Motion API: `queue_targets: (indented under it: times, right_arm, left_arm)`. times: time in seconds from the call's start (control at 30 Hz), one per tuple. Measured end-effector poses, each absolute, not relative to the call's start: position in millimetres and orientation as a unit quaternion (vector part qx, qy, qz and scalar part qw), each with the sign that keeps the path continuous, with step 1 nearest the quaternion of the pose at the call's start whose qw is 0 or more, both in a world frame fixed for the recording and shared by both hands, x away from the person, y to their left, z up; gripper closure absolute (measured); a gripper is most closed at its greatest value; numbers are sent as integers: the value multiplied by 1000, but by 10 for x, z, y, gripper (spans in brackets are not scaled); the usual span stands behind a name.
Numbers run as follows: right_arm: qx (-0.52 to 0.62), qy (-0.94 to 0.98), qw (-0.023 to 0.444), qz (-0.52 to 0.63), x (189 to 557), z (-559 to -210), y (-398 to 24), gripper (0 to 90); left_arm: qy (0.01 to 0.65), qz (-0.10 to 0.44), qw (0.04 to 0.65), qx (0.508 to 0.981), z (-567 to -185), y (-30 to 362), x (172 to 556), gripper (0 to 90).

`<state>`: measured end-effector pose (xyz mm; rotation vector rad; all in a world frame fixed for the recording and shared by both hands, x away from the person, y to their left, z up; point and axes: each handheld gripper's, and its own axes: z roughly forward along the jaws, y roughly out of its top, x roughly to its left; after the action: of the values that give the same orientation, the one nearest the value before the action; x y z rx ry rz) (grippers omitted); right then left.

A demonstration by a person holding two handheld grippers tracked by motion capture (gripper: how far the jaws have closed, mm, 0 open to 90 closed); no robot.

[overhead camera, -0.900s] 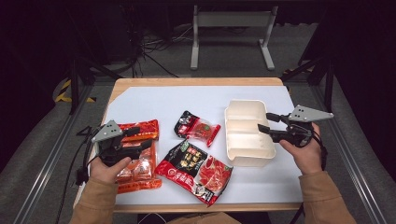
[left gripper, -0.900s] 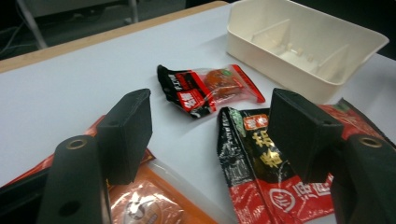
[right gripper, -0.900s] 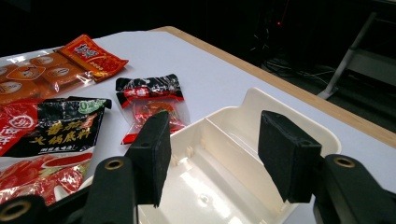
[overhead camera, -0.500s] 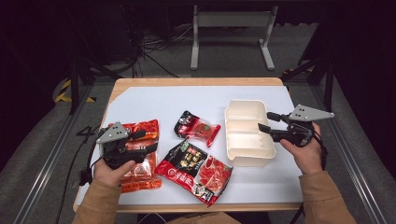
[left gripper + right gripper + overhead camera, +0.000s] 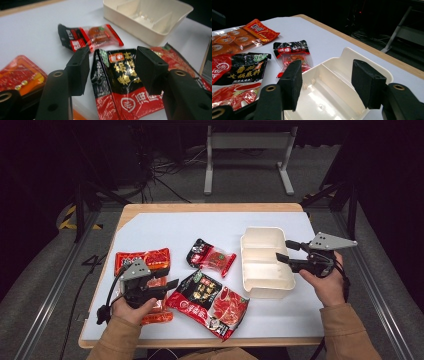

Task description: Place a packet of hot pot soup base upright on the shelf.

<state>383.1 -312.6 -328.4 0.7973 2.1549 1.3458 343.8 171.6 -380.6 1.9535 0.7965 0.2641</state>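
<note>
The left gripper [image 5: 169,285] hangs spread and empty, aimed at the large black-and-red packet [image 5: 120,82] lying just left of the cream tray [image 5: 265,262]. The right gripper [image 5: 282,252], spread too, hovers at the tray's rim. Next, probably: pinch the packet's edge.

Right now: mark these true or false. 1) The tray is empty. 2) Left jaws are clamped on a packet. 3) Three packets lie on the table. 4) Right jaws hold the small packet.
1) True: the cream tray has nothing in its compartments.
2) False: the left gripper is open above the black-and-red packet, not pressing it.
3) True: that one, the orange packet and the small packet.
4) False: the right gripper stands open over the tray.
</note>
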Motion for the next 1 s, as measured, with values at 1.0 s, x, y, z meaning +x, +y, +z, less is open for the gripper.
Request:
queue_targets:
  times: [1.0]
  right_arm:
    - [293, 787, 233, 491, 3834, -3297, -3115, 413]
  left_arm:
    - [362, 51, 363, 857, -4324, 1468, 3506, 416]
